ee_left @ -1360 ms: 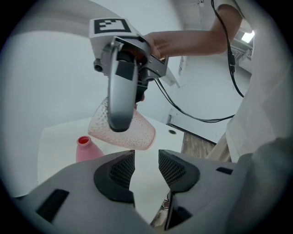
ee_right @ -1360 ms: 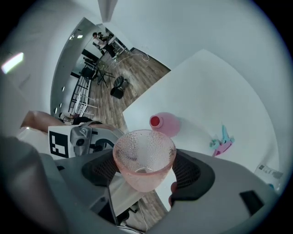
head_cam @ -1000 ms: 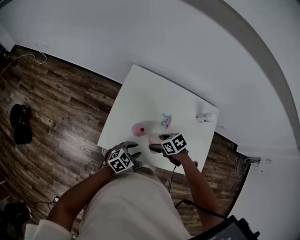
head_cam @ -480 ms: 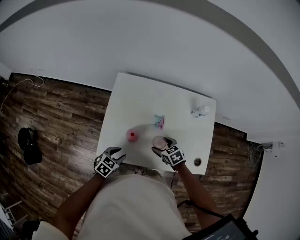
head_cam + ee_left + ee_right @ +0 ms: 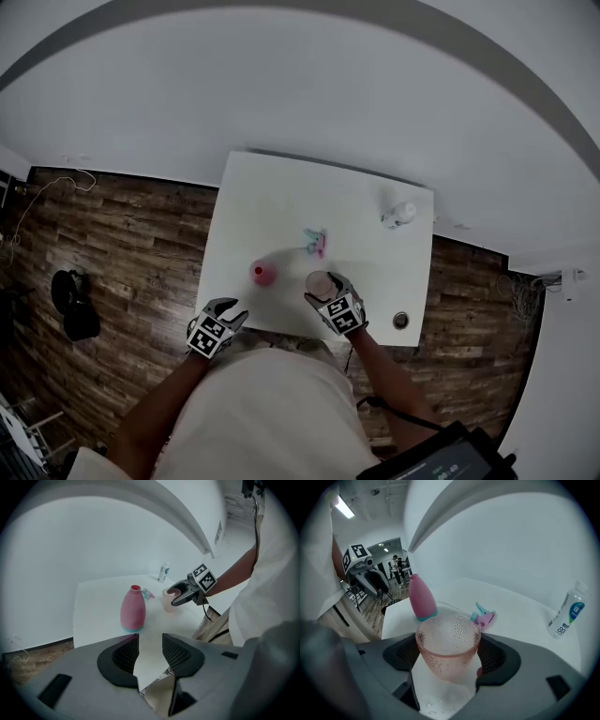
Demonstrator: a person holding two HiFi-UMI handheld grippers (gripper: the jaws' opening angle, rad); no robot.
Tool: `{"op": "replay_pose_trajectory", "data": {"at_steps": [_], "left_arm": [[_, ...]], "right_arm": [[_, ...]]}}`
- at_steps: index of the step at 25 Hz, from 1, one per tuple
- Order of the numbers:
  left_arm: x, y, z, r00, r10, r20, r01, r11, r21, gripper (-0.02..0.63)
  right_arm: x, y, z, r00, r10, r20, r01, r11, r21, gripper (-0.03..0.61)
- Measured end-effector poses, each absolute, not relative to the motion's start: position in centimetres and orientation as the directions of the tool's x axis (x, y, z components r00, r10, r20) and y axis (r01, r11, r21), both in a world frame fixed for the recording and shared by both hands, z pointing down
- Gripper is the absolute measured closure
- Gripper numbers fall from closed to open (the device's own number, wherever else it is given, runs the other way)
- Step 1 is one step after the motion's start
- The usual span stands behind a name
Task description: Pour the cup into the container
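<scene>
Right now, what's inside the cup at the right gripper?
Inside the cup only its dimpled inner wall shows, with no clear liquid line. The near wall hides the bottom, so the contents are unconfirmed.

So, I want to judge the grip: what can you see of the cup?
The cup is pink, translucent and dimpled, like glass or plastic, tapering downward. It stands upright, open-topped, on the white table, between the pads of the right hand-held gripper, which flank it closely; whether they press can't be told.

A white table [image 5: 281, 202] sits mid-frame against a plain white wall [image 5: 281, 84] filling the top. Dark wood-plank floor [image 5: 122, 244] spreads left and right. A strip light [image 5: 343, 507] glows upper left.
</scene>
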State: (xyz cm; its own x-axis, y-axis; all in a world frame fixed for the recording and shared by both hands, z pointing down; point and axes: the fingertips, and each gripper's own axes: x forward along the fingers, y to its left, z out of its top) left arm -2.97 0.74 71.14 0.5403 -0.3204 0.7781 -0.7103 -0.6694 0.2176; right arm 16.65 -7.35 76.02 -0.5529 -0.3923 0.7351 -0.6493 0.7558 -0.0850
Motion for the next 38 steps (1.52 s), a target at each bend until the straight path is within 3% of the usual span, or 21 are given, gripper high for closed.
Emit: {"op": "replay_pose_trajectory", "data": {"at_steps": [18, 30, 38], "left_arm": [[-1.0, 0.9, 70.4, 0.518, -0.345, 0.783, -0.725, -0.663, 0.187, 0.448], [3.9, -2.1, 63.0, 0.497, -0.554, 0.668, -0.806, -0.579, 0.119, 0.448], [7.4, -2.7, 57.5, 0.49, -0.656, 0.574, -0.834, -0.545, 0.09, 0.451]], "right_arm": [[18.8, -5.5, 75.1, -0.548, -0.45, 0.705, -0.668, 0.743, -0.046, 0.185], [24.8, -7.7, 62.3, -0.635, -0.62, 0.46, -0.73, 0.677, -0.096, 0.178], [31.3, -9.0, 52.1, -0.601, -0.757, 0.258, -0.795, 0.6, -0.093, 0.377]]}}
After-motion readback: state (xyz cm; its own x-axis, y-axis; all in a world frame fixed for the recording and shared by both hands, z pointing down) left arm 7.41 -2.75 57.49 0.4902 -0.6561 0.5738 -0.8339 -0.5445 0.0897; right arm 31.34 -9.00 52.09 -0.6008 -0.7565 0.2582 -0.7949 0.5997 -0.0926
